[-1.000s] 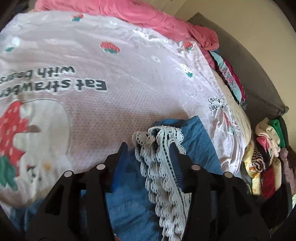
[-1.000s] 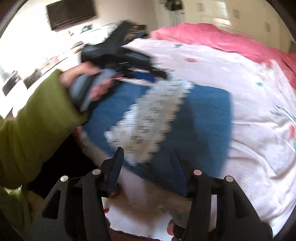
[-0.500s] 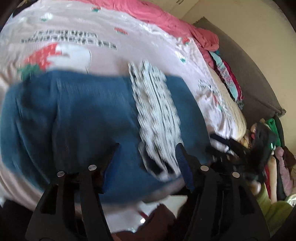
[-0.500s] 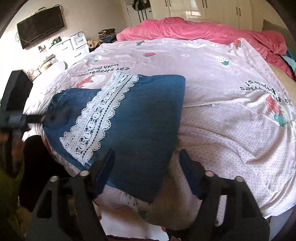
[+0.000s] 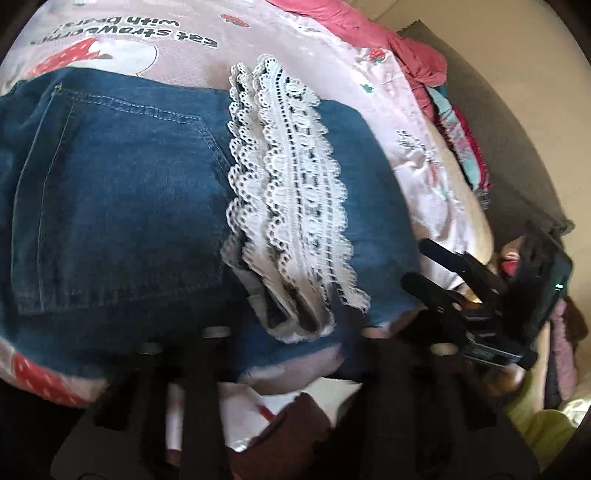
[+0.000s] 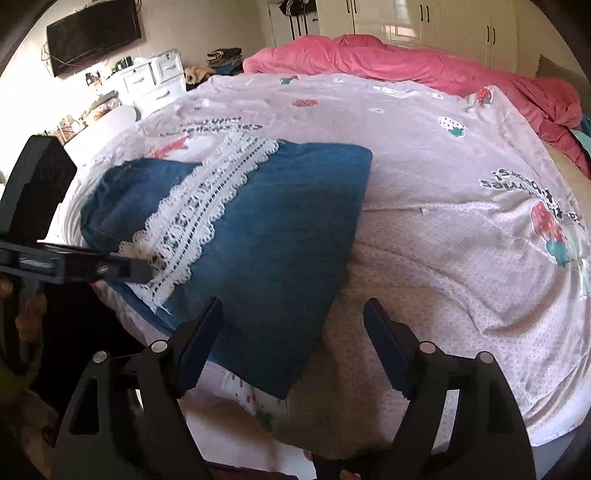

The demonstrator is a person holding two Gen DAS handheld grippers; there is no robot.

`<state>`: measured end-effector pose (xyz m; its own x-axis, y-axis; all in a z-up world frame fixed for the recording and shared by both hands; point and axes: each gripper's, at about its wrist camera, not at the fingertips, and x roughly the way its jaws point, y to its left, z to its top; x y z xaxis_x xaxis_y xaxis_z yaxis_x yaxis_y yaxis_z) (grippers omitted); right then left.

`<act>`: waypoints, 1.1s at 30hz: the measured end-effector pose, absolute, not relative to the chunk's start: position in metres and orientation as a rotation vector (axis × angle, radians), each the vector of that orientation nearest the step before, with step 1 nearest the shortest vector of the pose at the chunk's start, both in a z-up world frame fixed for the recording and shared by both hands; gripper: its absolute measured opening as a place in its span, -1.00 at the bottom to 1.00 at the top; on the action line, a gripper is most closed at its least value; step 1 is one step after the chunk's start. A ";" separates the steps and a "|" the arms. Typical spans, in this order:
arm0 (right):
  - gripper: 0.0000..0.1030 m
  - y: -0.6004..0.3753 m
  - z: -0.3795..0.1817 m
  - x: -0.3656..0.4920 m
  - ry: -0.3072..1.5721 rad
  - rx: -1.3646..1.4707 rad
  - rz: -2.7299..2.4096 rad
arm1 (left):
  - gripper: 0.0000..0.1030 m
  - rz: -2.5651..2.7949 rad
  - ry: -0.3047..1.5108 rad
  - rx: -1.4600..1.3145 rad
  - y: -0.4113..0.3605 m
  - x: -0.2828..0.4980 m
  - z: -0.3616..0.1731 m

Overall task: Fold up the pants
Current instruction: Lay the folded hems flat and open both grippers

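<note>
The blue denim pants [image 5: 122, 206] with a white lace side stripe [image 5: 291, 199] lie folded flat near the bed's front edge; they also show in the right wrist view [image 6: 266, 229]. My left gripper [image 5: 291, 332] is open, its dark fingers over the pants' near hem; in the right wrist view its tip [image 6: 136, 269] rests by the lace [image 6: 207, 206]. My right gripper [image 6: 293, 321] is open and empty, hovering over the pants' near right corner; it shows at the right of the left wrist view [image 5: 461, 280].
The pants lie on a pink strawberry-print sheet [image 6: 443, 206]. A rumpled pink duvet [image 6: 406, 62] lies at the far side. A pile of clothes [image 5: 461, 140] sits by the grey headboard. A white dresser [image 6: 155, 81] and a wall TV [image 6: 92, 33] stand beyond the bed.
Both grippers have let go and pulled back toward the bed's front edge. The pants, bunched in the left gripper a second ago, now lie spread flat on the sheet.
</note>
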<state>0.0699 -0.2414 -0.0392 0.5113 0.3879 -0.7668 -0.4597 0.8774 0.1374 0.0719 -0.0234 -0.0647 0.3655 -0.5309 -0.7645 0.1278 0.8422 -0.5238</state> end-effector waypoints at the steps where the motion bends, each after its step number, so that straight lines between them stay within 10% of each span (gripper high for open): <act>1: 0.51 -0.243 -0.041 0.070 0.906 -0.078 0.508 | -0.70 -0.439 1.126 -0.421 -0.022 0.072 -0.066; 17: 0.61 -0.216 -0.060 0.069 0.960 -0.198 0.553 | -0.57 -0.434 1.133 -0.356 -0.025 0.057 -0.067; 33: 0.61 -0.235 -0.048 0.066 0.920 -0.091 0.503 | 0.21 -0.342 1.038 -0.238 -0.001 0.042 -0.032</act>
<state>0.0661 -0.2349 -0.0481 0.4988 0.3770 -0.7804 -0.4533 0.8809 0.1358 0.0419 -0.0005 -0.0316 0.4626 -0.3861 -0.7981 0.1640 0.9219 -0.3509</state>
